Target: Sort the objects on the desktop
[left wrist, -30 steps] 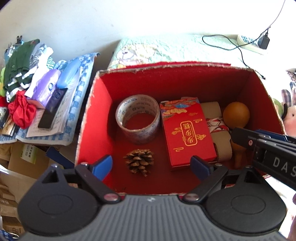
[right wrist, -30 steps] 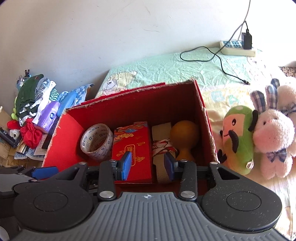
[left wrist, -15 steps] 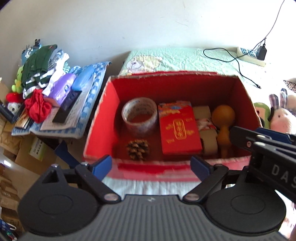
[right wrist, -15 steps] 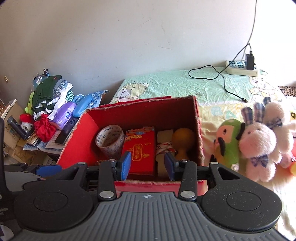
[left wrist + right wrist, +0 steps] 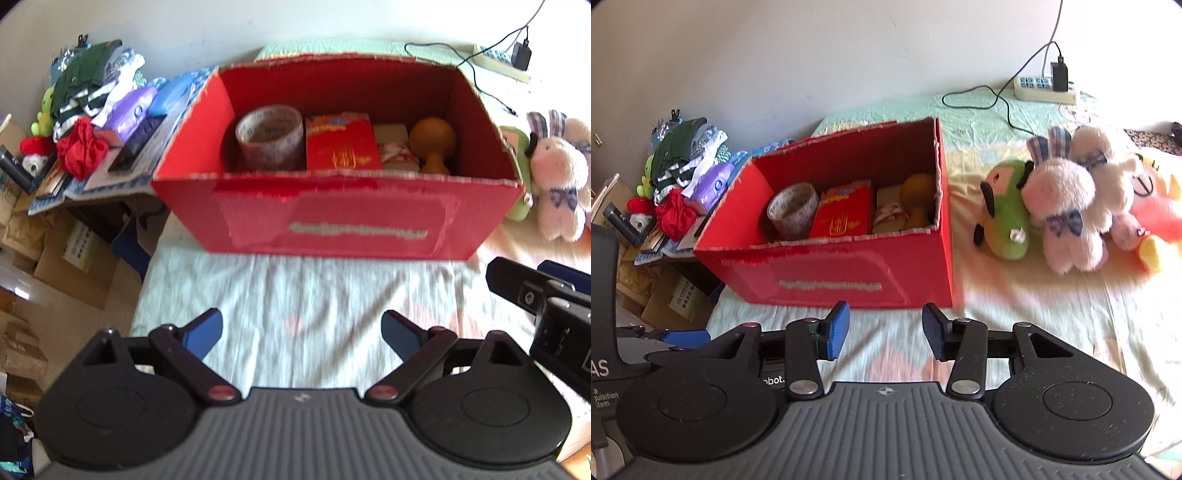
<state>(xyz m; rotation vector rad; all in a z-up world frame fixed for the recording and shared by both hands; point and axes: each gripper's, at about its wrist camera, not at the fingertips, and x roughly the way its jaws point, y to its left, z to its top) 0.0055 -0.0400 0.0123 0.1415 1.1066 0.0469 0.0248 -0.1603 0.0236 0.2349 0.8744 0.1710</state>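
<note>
Both my grippers, left (image 5: 302, 334) and right (image 5: 886, 328), sit wide and empty; box (image 5: 332, 218) mid-frame looks packed; guessing I'm between picks; next, find leftovers.

The front wall of the red box (image 5: 332, 218) hides the bottom of everything inside it. Only the top of the tape roll (image 5: 269, 134) and the red packet (image 5: 341, 142) shows. The brown gourd (image 5: 916, 195) is half hidden by the box's side wall. The white words on the box front are too blurry to read. The sheet on the bed (image 5: 314, 295) looks smeared. The orange toy (image 5: 1160, 218) is cut off by the picture's edge.
</note>
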